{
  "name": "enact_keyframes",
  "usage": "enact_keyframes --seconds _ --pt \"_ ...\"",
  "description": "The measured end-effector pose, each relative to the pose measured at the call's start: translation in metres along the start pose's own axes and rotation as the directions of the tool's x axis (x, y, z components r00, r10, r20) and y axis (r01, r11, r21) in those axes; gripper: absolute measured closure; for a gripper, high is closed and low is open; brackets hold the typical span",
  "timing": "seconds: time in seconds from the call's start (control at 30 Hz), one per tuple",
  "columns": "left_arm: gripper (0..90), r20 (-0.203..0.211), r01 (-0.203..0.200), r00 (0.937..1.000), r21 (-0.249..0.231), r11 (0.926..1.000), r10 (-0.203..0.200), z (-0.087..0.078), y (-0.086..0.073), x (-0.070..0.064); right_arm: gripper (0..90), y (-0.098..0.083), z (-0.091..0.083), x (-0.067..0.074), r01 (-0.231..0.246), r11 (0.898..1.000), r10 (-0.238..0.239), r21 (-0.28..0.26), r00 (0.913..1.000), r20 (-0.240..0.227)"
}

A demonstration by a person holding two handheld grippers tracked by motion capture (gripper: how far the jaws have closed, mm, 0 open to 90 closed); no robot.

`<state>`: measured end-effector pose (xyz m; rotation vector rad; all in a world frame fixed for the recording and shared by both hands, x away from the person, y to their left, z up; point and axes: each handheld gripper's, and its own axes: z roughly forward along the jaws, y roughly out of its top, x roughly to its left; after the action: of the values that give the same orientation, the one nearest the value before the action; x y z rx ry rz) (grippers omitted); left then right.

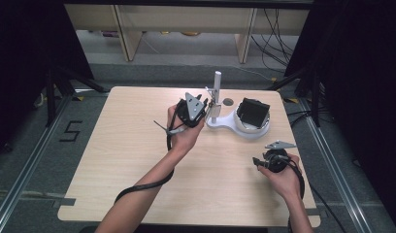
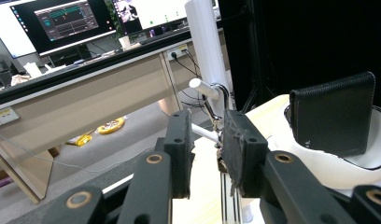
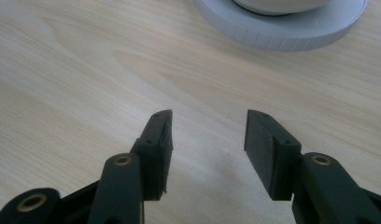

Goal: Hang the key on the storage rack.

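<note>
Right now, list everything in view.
table: one, light wood, centre.
stand: one, white, post with a hook and a round tray, right back of table.
keys: small metal bunch, hanging from the hook, between the left jaws.
wallet: one, black, leaning in the tray.
desks: beige, beyond the table.
monitors: lit, on the desks.
left gripper: black, at the hook, open.
right gripper: black, low over the front right of the table, open.
</note>
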<state>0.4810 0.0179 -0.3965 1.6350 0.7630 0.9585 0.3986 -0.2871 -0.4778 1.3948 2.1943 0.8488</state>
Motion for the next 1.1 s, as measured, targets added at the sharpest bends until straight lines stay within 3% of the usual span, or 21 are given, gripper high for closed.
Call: enact_keyframes --seconds 0.07,0.1,0.13,0.17,0.23,0.27,0.3,0.53,0.6,0.67,0.7,0.83,0.97,1.0,1.1 --pt "70.6 0.001 0.009 1.0000 0.004 0.9999 -0.009 -0.002 0.000 0.003 52.8 -0.001 -0.001 0.000 -0.026 1.000 0.026 0.014 0.9996 -0.004" --pt "70.3 0.003 0.015 0.9999 0.004 0.9999 -0.015 -0.004 -0.001 0.004 52.8 -0.001 0.000 -0.002 -0.002 1.000 0.002 -0.005 1.0000 -0.003" --pt "70.2 0.005 0.013 0.9999 0.005 0.9999 -0.013 -0.005 -0.001 0.006 52.8 -0.001 -0.001 -0.001 -0.033 0.999 0.033 0.017 0.9994 -0.003" --pt "69.9 0.006 0.014 0.9999 0.005 0.9999 -0.014 -0.006 -0.001 0.007 52.8 -0.002 0.000 -0.003 -0.019 1.000 0.019 0.018 0.9998 -0.001" --pt "69.2 0.008 0.020 0.9998 0.010 0.9998 -0.020 -0.008 -0.002 0.009 52.8 -0.002 0.000 -0.004 -0.032 0.999 0.032 0.015 0.9995 0.003" --pt "68.8 0.009 0.022 0.9997 0.009 0.9997 -0.022 -0.008 -0.002 0.010 52.8 -0.002 0.001 -0.006 -0.004 1.000 0.004 0.002 1.0000 -0.004" --pt "68.3 0.011 0.025 0.9996 0.014 0.9996 -0.025 -0.009 -0.003 0.011 52.8 -0.002 0.000 -0.005 -0.033 0.999 0.033 0.014 0.9994 0.002" --pt "65.1 0.023 0.028 0.9993 0.020 0.9994 -0.028 -0.023 -0.008 0.018 52.7 -0.001 -0.004 -0.005 -0.032 0.999 0.032 0.002 0.9994 0.011" --pt "63.6 0.032 0.029 0.9990 0.025 0.9993 -0.030 -0.029 -0.010 0.022 52.7 -0.001 -0.004 -0.007 0.010 1.000 -0.009 -0.016 0.9998 0.015" --pt "62.5 0.049 0.042 0.9979 0.030 0.9987 -0.043 -0.035 -0.014 0.029 52.7 -0.001 -0.005 -0.006 -0.019 1.000 0.019 -0.012 0.9997 0.017" --pt "62.5 0.046 0.039 0.9981 0.031 0.9988 -0.040 -0.038 -0.016 0.031 52.6 -0.001 -0.005 -0.009 0.023 1.000 -0.022 -0.020 0.9990 0.038" --pt "61.7 0.030 0.051 0.9982 0.039 0.9979 -0.052 -0.049 -0.022 0.047 52.6 0.000 -0.008 -0.005 -0.028 1.000 0.028 -0.009 0.9994 0.022" --pt "60.7 0.009 0.060 0.9981 0.045 0.9972 -0.060 -0.063 -0.029 0.062 52.5 -0.001 -0.007 -0.008 0.005 1.000 -0.004 -0.024 0.9997 0.026" --pt "60.6 0.004 0.062 0.9981 0.049 0.9969 -0.062 -0.066 -0.030 0.064 52.5 0.000 -0.008 -0.007 -0.018 1.000 0.018 -0.018 0.9996 0.021" --pt "60.3 -0.018 0.071 0.9974 0.051 0.9962 -0.070 -0.075 -0.036 0.074 52.5 0.000 -0.008 -0.007 -0.026 0.999 0.027 -0.023 0.9994 0.021"
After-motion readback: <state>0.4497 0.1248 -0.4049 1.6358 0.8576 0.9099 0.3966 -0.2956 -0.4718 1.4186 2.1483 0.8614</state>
